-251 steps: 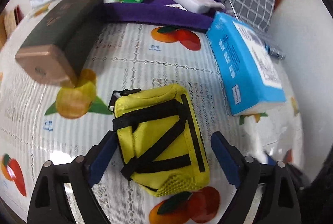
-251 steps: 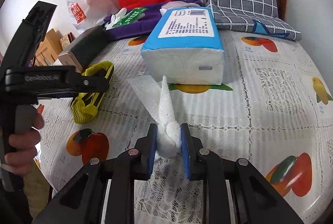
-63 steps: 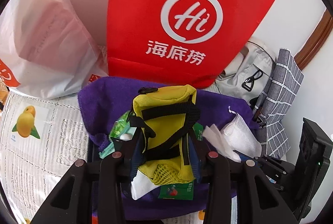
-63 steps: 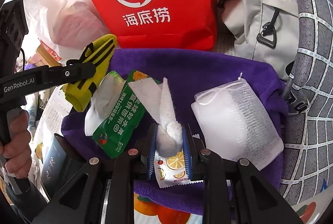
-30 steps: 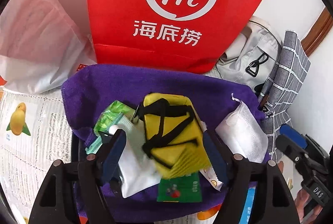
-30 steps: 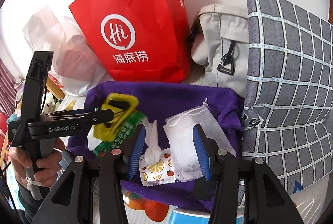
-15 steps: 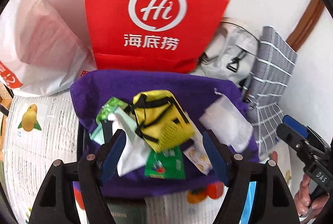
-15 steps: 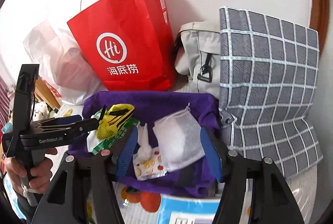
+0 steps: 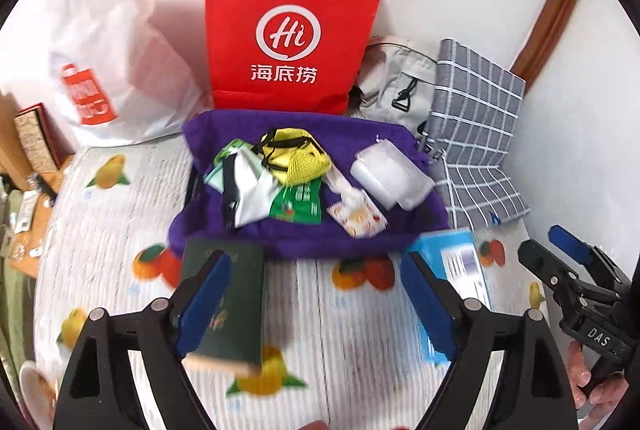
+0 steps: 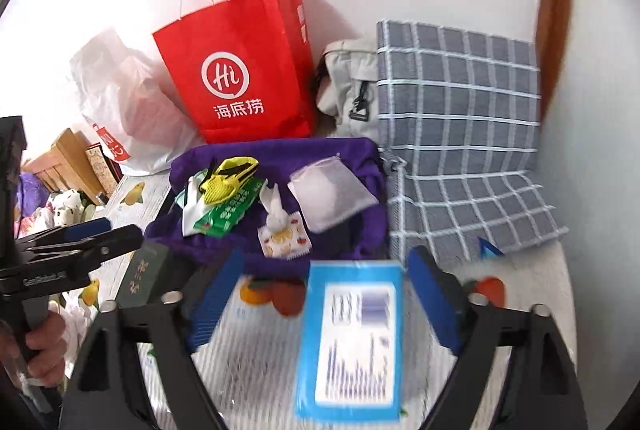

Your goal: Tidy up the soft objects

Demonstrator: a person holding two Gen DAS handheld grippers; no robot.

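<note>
Both grippers pulled back, fingers apart, empty; boxy yellow mesh pouch, crumpled tissue on fuzzy purple towel.

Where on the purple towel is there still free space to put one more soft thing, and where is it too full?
The purple towel is bare along its near edge, in front of the green packet and fruit-print sachet, and along its back edge by the red bag. Its middle is crowded: the yellow pouch lies across other items, with the white mesh pouch to the right.

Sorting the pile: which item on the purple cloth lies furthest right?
The white mesh pouch on the purple cloth; the yellow pouch and fruit-print packet lie left of it.
</note>
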